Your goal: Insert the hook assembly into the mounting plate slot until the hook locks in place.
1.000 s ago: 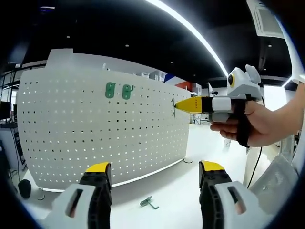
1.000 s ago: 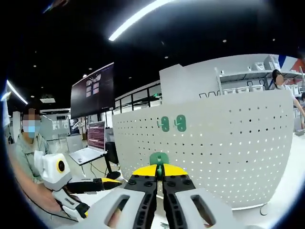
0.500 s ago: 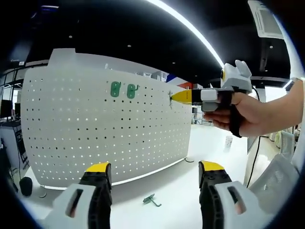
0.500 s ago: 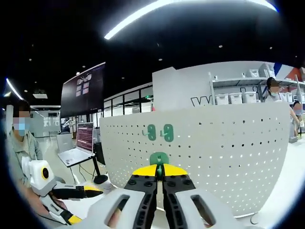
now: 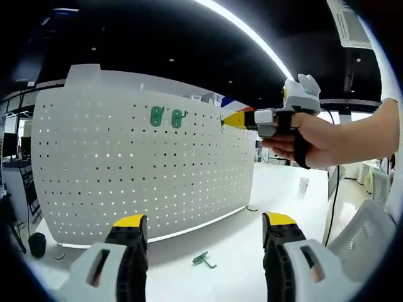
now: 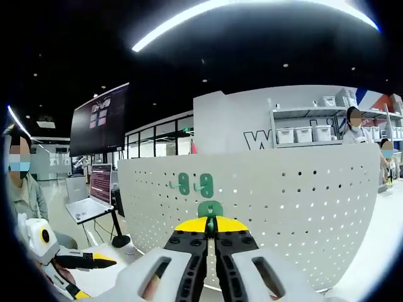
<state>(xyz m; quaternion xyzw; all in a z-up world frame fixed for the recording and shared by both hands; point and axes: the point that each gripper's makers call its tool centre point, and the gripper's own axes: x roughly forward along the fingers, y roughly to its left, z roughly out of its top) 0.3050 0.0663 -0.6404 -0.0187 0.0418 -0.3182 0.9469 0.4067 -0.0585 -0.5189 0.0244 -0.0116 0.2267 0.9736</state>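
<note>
A white perforated mounting plate (image 5: 138, 170) stands upright on the white table, with two green hooks (image 5: 157, 116) (image 5: 178, 118) hung near its top. In the left gripper view my right gripper (image 5: 230, 119) comes in from the right in a hand, level with those hooks, shut on a small green hook (image 5: 223, 121) at the plate's face. My left gripper (image 5: 205, 221) stands open low over the table. In the right gripper view my right gripper (image 6: 211, 224) is shut on the green hook (image 6: 210, 209), just below the mounted hooks (image 6: 184, 184) on the plate (image 6: 283, 214).
A spare green hook (image 5: 204, 258) lies on the table before the plate. My left gripper (image 6: 94, 259) shows low at the left of the right gripper view, beside a seated person (image 6: 22, 189). A laptop (image 6: 94, 195), a dark screen (image 6: 97, 126) and shelves (image 6: 302, 132) stand behind.
My right gripper has risen and moved left along the plate with the green hook, now level with the two mounted hooks. The left gripper has stayed open and low.
</note>
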